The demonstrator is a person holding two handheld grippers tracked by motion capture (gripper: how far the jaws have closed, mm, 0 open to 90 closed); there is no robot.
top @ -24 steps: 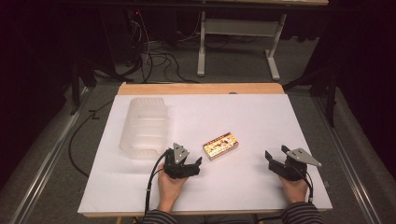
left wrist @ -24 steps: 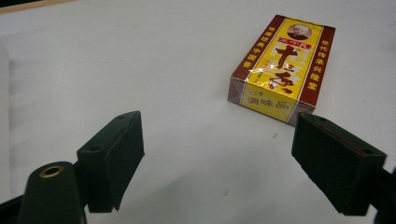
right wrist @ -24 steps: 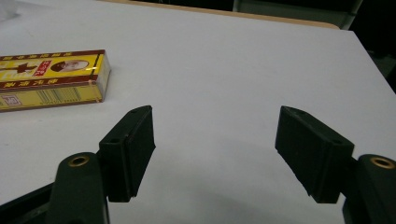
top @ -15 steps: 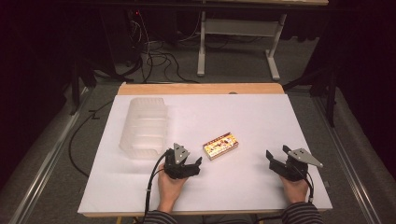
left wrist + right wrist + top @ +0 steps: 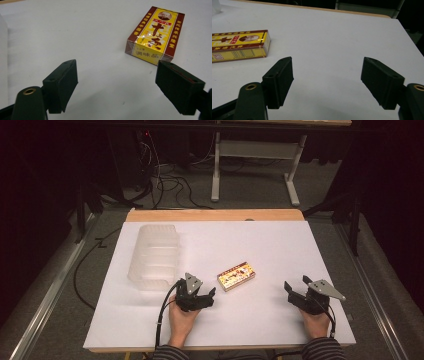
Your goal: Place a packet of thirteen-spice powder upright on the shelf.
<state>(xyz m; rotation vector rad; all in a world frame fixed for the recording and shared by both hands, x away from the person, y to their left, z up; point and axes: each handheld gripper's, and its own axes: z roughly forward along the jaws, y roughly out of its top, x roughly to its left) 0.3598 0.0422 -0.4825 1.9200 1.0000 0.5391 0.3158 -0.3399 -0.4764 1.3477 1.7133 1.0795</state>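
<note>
A small yellow and dark red box (image 5: 236,275) with printed characters lies flat on the white table cover near the middle front. My left gripper (image 5: 204,293) rests on the table just left of and below the box (image 5: 155,35), open, nothing between its jaws. My right gripper (image 5: 296,287) sits at the front right, well apart from the box (image 5: 238,45), also open and empty. Each gripper is held by a hand coming in from the bottom edge.
A clear plastic bin (image 5: 155,256) stands on the table's left half, just beyond the left gripper. The white cover (image 5: 280,245) spans the tabletop, with a wooden strip (image 5: 215,215) along the far edge. Cables and desk legs lie on the floor behind.
</note>
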